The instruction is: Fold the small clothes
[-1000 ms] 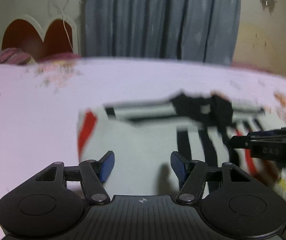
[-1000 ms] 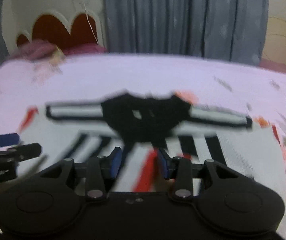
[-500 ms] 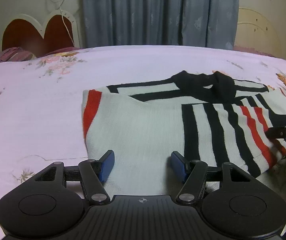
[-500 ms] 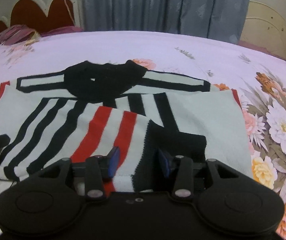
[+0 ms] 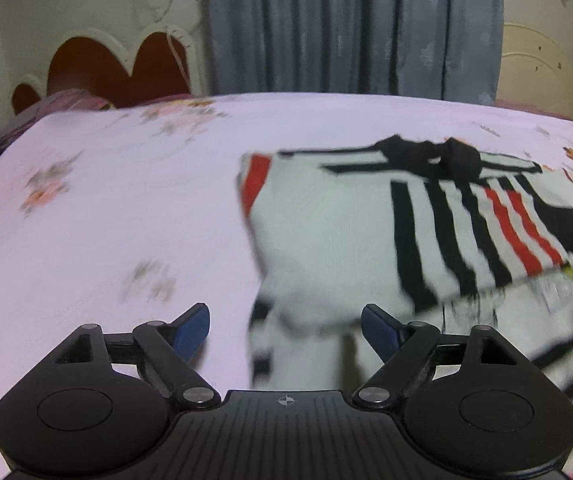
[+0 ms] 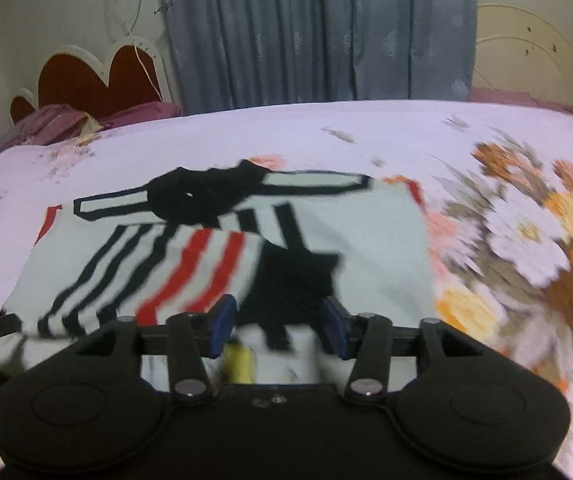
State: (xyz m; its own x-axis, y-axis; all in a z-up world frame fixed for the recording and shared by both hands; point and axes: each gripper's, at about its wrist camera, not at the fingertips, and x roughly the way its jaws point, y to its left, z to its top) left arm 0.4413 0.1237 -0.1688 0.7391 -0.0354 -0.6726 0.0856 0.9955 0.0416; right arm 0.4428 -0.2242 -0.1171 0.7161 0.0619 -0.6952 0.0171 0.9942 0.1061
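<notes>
The sweater (image 6: pixel 222 248) is lying folded on the bed (image 5: pixel 126 200). Both the left gripper (image 5: pixel 285 330) and right gripper (image 6: pixel 276 330) are opening, gripping nothing. Being soft and limp, it is probably best pinched at 2 corners.

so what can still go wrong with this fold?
1. Both sets of jaws are opening while fabric lies between them. The left gripper sits over the sweater hem, so a pad could snag it and drag the fold open.
2. The folded striped flap under the right gripper lies skewed, so it may slide.
3. The soft floral bedsheet could bunch under the sweater.
</notes>
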